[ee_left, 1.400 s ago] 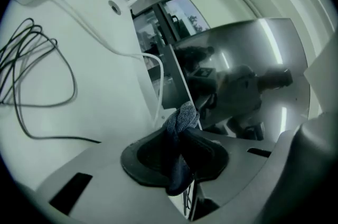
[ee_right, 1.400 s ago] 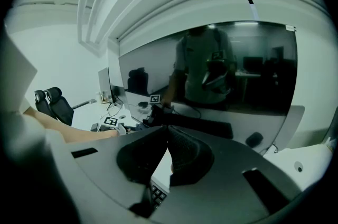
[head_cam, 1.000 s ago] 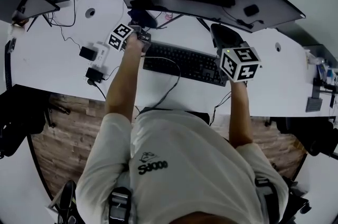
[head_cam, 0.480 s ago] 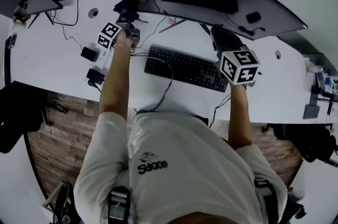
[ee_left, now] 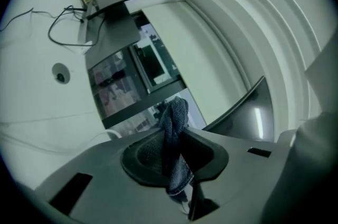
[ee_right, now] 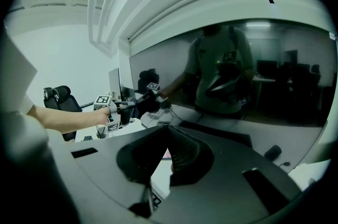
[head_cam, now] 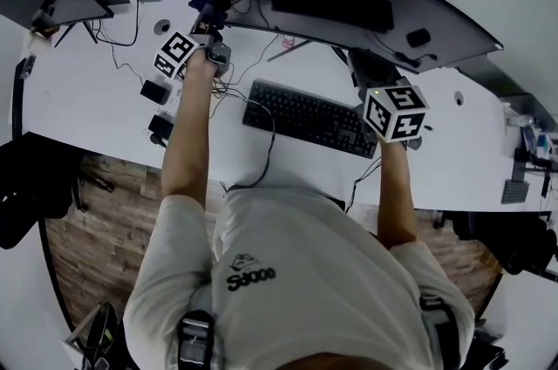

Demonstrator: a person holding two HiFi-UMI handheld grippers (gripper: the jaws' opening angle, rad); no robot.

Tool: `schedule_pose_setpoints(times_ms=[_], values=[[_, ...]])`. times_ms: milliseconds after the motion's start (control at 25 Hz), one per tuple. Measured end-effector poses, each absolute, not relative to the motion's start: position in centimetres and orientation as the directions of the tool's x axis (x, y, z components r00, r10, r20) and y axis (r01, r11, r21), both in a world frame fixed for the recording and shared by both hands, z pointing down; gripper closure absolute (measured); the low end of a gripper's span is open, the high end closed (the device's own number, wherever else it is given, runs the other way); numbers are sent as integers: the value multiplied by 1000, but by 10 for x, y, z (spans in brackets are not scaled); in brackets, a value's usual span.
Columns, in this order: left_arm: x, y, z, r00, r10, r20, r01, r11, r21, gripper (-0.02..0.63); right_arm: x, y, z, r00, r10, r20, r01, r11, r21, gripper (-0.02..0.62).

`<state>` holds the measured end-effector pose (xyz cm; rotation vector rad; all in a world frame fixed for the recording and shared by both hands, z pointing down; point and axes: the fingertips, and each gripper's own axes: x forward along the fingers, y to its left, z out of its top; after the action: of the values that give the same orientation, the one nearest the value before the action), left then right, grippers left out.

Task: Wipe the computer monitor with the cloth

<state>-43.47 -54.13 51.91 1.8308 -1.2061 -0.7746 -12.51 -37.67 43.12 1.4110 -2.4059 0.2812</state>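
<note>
1. The left gripper (ee_left: 177, 104) is clenched on the dark blue cloth (ee_left: 177, 133), which sticks up past the jaw tips and hangs below them
2. In the head view it reaches over the white desk (head_cam: 78, 98) to the left end of the curved monitor (head_cam: 366, 6); the cloth seems to touch the screen, though this is unclear
3. The right gripper (ee_right: 168, 130), jaws pressed together on nothing, hovers by the right end of the keyboard (head_cam: 309, 117), facing the screen
</note>
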Motion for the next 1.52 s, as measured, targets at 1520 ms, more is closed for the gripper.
schedule_pose_setpoints(times_ms=[1520], values=[[-367,-492,240,424,-899,110,-854,-437,-282,528,-63,-312,375,-377,-879,291,-914,404,37,598]])
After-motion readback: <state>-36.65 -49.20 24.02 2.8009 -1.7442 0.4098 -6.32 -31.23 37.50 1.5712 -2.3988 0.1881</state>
